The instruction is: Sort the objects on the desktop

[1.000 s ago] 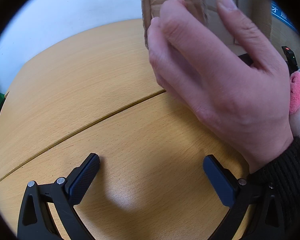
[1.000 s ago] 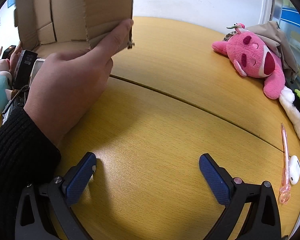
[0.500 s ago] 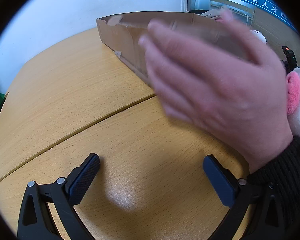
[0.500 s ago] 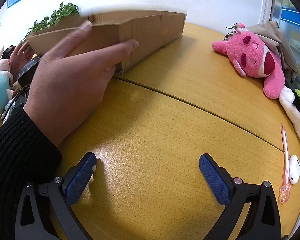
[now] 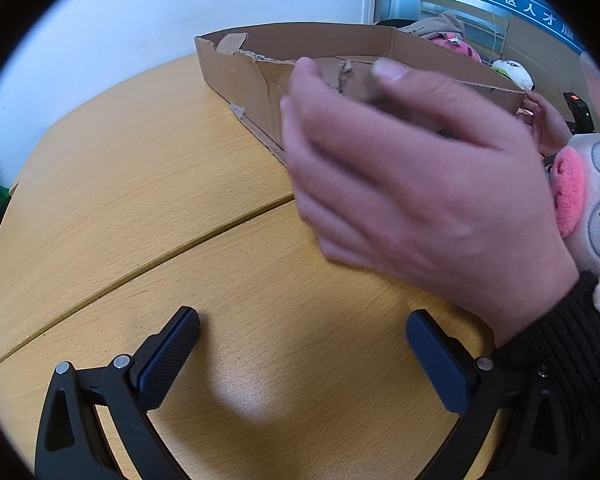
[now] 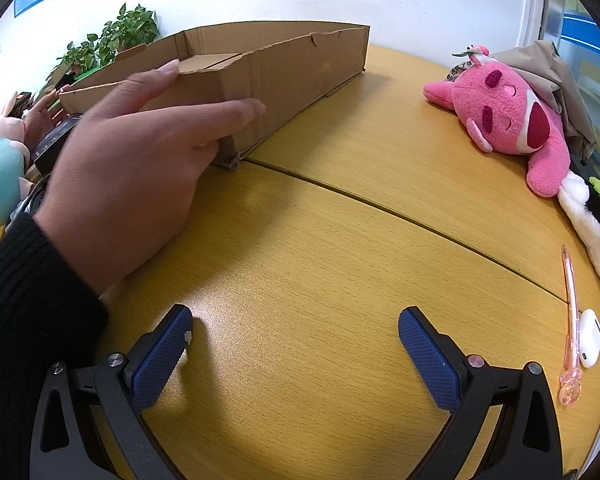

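Both tongs stand spread wide with nothing between their pads: the left gripper (image 5: 302, 354) and the right gripper (image 6: 296, 346) each hover low over bare wood, their textured dark-blue pads well apart.

Largest in view is the wooden table (image 6: 340, 248), honey-coloured, with a curved seam running across it. On its far part sits the cardboard box (image 6: 300, 68), long, shallow and open-topped, plain brown corrugated board. Its upper edges are ragged and torn, a scrap of tape clings to its lower edge in the left view, and an inner flap lies folded across the near end. A bare hand (image 6: 140, 160) in a black knitted sleeve rests against the box's near corner, fingers laid along its side wall; the same hand (image 5: 412, 184) fills the right of the left view.

On the right side of the table lies a pink plush bear (image 6: 512, 112) on its back, partly covered by a beige cloth (image 6: 560, 76). Just beside its leg sits a white plush (image 6: 596, 220) with a black and green patch. Nearer the right gripper, a pink pen (image 6: 570, 320) lies lengthwise, with a small white earbud case (image 6: 590, 338) touching it or just beside it.
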